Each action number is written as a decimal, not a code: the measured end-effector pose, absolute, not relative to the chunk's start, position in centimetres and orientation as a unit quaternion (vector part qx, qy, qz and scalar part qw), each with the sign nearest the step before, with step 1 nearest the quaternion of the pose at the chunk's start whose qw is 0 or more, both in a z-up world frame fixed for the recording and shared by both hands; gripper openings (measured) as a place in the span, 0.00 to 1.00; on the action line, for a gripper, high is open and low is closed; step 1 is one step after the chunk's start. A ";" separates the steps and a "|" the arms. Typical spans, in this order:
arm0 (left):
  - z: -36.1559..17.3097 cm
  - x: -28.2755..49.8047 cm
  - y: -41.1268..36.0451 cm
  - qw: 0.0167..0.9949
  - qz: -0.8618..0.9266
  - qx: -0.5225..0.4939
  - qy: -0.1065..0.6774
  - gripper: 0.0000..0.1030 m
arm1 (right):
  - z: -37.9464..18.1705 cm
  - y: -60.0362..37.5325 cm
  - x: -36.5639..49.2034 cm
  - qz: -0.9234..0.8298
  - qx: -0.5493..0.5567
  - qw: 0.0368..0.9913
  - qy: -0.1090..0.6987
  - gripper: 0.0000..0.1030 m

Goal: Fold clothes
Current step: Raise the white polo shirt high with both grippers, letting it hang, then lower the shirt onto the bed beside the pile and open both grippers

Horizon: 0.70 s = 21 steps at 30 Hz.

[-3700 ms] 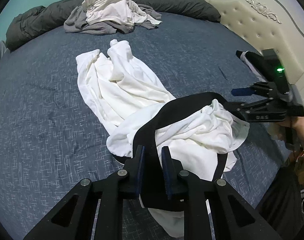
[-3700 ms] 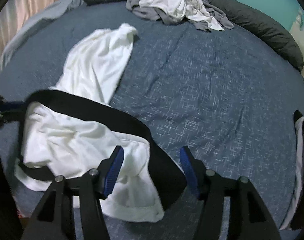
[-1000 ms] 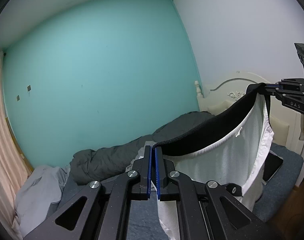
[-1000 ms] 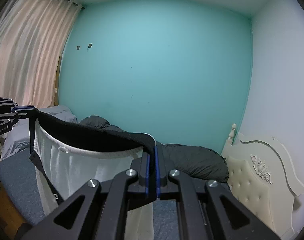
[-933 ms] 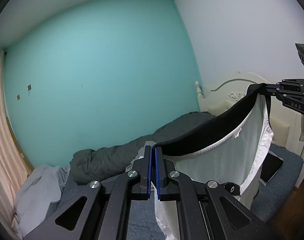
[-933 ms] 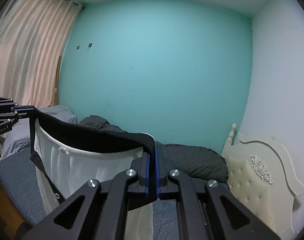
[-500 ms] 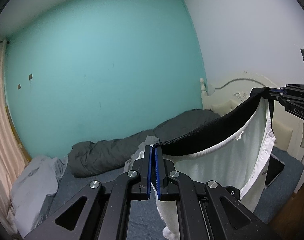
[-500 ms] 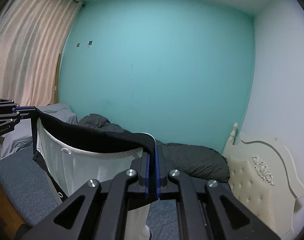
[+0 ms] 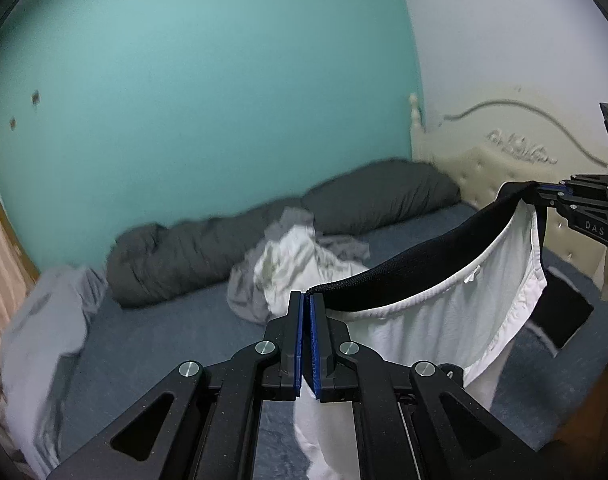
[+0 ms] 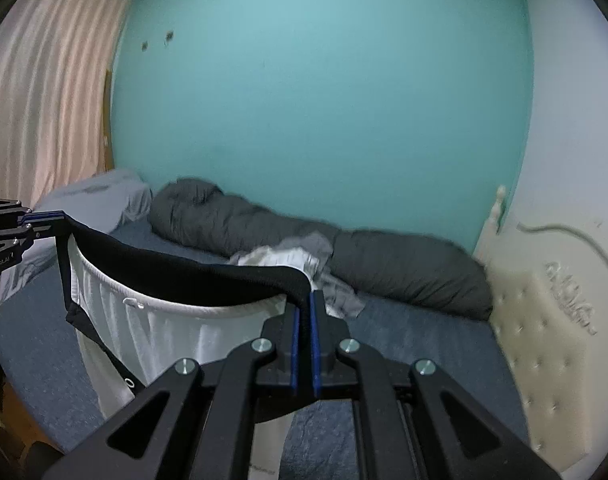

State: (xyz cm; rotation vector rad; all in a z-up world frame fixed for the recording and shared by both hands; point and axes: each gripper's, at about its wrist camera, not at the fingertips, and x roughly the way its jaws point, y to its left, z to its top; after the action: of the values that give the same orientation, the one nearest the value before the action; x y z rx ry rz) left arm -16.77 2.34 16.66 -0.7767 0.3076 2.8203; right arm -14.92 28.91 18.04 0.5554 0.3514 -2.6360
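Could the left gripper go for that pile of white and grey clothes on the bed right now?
Probably not: the left gripper is shut on the black waistband, the garment hanging between both grippers. The clothes pile lies unobstructed beyond.

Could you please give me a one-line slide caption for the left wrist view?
Left gripper and right gripper hold a white garment stretched by its black waistband above the bed.

White garment's black waistband (image 10: 176, 276) pinched between both grippers' fingers (image 10: 294, 344), apparently taut.
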 end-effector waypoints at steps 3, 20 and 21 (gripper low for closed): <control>12.7 -20.6 2.2 0.102 0.947 -0.290 0.097 0.03 | 13.7 28.1 -19.0 -0.940 0.234 0.214 0.127 0.04; -9.8 -39.5 2.4 0.104 0.905 -0.408 0.057 0.03 | -10.2 24.2 -39.7 -0.890 0.392 0.203 0.119 0.04; -10.8 -40.5 2.3 0.103 0.904 -0.412 0.054 0.03 | -11.3 24.0 -40.9 -0.888 0.396 0.202 0.120 0.04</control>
State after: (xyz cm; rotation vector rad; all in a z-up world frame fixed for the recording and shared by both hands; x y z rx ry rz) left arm -40.48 2.28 -10.78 -1.2162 0.1598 2.6672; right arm -40.88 23.99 -11.33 1.1058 0.3338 -2.4791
